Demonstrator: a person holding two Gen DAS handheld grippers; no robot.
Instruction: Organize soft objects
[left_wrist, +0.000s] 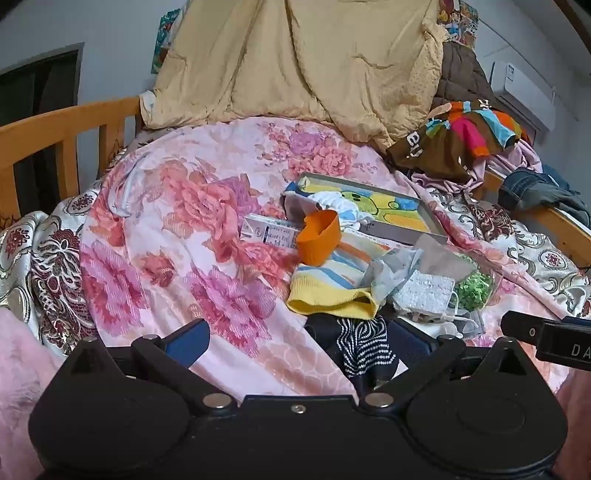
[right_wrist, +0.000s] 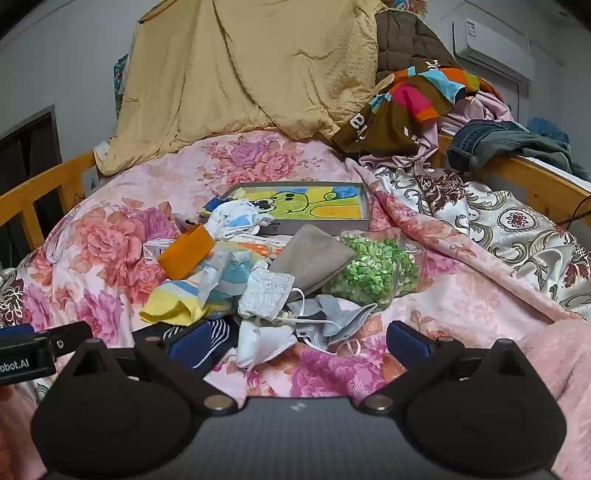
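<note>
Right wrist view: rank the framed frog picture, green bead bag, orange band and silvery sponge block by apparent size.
1. Framed frog picture, largest.
2. Clear bag of green beads.
3. Orange fabric band and silvery sponge block look alike; the sponge block lies nearer the camera, so unranked.

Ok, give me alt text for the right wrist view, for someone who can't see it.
The open right gripper hovers low over a pile of soft items on a floral bedspread: white face masks, a striped yellow sock, an orange band. Behind lies a frog picture box.
</note>
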